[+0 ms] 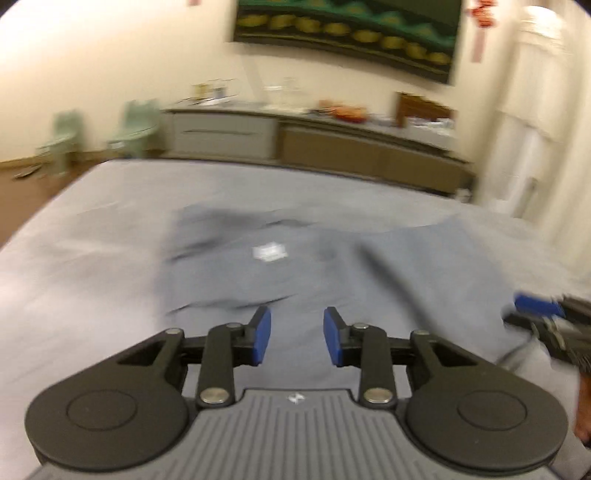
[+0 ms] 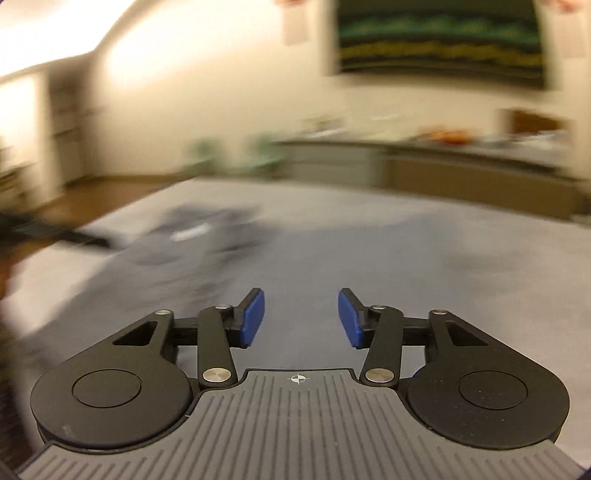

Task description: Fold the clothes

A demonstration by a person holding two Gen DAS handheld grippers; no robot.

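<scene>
My left gripper point(image 1: 297, 336) hangs over the near edge of the blue-grey garment point(image 1: 295, 266), its blue pads parted with nothing between them. The garment lies spread on the grey bed sheet point(image 1: 92, 236), a small white label point(image 1: 269, 253) showing near its middle and a dark fold line running down its right half. My right gripper point(image 2: 301, 319) hovers over the garment's right side, jaws apart and empty; from the left wrist view it shows at the far right edge, blurred. Beyond the bed stand a long low cabinet point(image 1: 314, 136), two pale green chairs point(image 1: 136, 127) and a dark green wall hanging point(image 1: 347, 33). Both views are smeared by motion.
</scene>
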